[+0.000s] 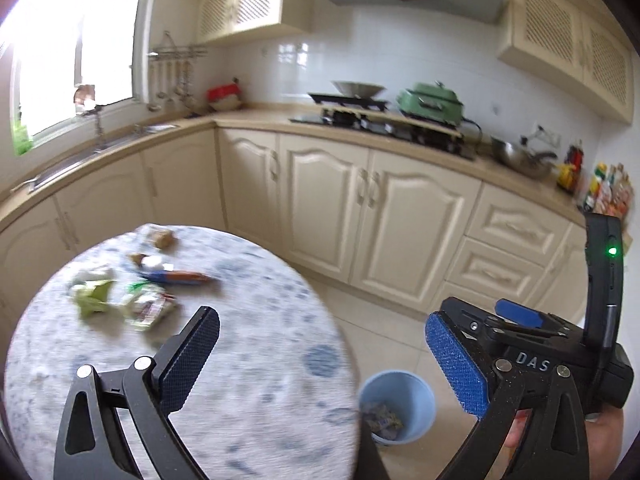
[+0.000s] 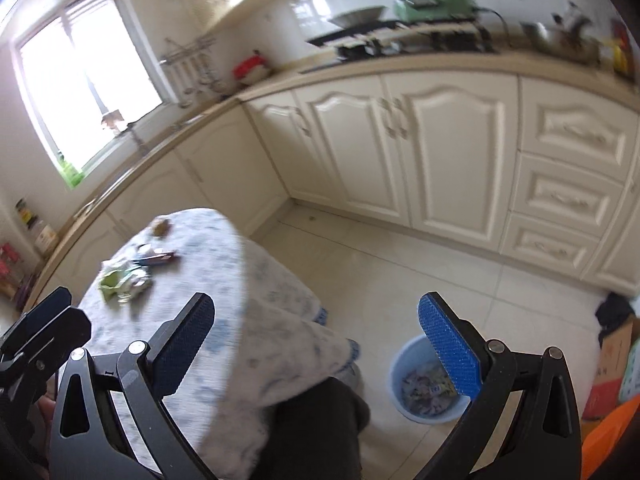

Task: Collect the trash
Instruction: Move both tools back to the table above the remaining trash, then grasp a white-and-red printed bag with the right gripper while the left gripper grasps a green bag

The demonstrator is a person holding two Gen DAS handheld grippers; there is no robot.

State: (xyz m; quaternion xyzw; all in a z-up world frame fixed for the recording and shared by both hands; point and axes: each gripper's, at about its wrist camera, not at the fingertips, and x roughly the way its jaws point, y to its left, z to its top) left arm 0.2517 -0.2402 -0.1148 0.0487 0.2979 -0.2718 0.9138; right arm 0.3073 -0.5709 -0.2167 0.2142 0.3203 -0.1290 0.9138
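Both pairs of tongs stand released, their jaws spread wide with nothing between the blue textured pads. The left tongs point(image 1: 320, 356) hang over the near edge of a round surface point(image 1: 248, 380) covered with a white cloth printed in blue, and the right tongs point(image 2: 316, 344) hang above the same cloth where it drapes over the rim, with cream floor tiles point(image 2: 400, 264) beyond. In the left wrist view the right tongs also show at the lower right, a green light point(image 1: 612, 251) glowing on their black body.

The trash still to be collected lies in a loose cluster on the far left part of the surface: a crumpled green and white wrapper point(image 1: 94, 294), a clear plastic packet with red and green print point(image 1: 150, 308), a long blue and orange wrapper point(image 1: 180, 277), a small white scrap point(image 1: 154, 263) and a brown lump point(image 1: 162, 238) farthest back. All of it is motion-blurred, so finer detail cannot be made out.

A light blue plastic bin point(image 2: 424, 384) stands on the floor just beside the surface, on its right, and holds crumpled wrappers at its bottom.

Cream kitchen cabinets point(image 1: 332, 208) line the walls behind, with a green lidded cooker point(image 1: 432, 102) on the stove.
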